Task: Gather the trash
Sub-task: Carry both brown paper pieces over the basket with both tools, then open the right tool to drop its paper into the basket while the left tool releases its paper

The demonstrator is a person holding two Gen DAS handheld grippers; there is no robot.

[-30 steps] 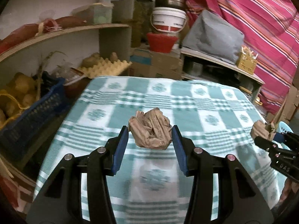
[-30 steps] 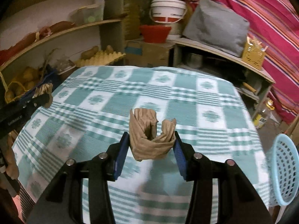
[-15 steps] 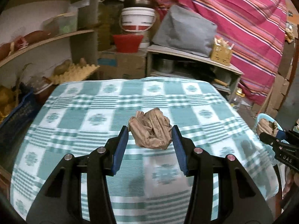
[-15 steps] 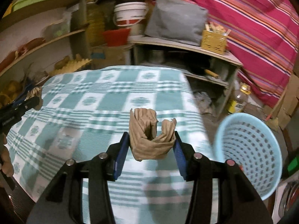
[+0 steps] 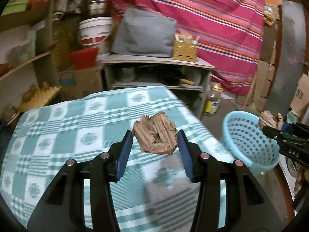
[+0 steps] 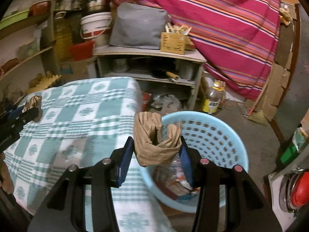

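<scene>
My left gripper [image 5: 155, 140] is shut on a crumpled brown paper ball [image 5: 155, 135] and holds it above the green checked tablecloth [image 5: 67, 135]. My right gripper [image 6: 156, 147] is shut on a second crumpled brown paper wad [image 6: 154, 141] and holds it over the near rim of the light blue perforated basket [image 6: 212, 135]. The basket holds several pieces of trash [image 6: 173, 181] at its bottom. In the left wrist view the basket [image 5: 249, 141] stands right of the table, with the right gripper [image 5: 278, 129] and its paper [image 5: 269, 118] at its far side.
A grey shelf unit [image 6: 150, 61] with pots stands behind the table. An oil bottle [image 6: 213, 98] and a broom [image 6: 256, 114] are on the floor by the striped red cloth [image 6: 222, 19]. A red-lidded pot [image 6: 297, 189] sits at the right edge.
Both grippers have swung to the right with their paper. The right one has moved from over the table to over the blue basket's rim. Both grips are unchanged.
</scene>
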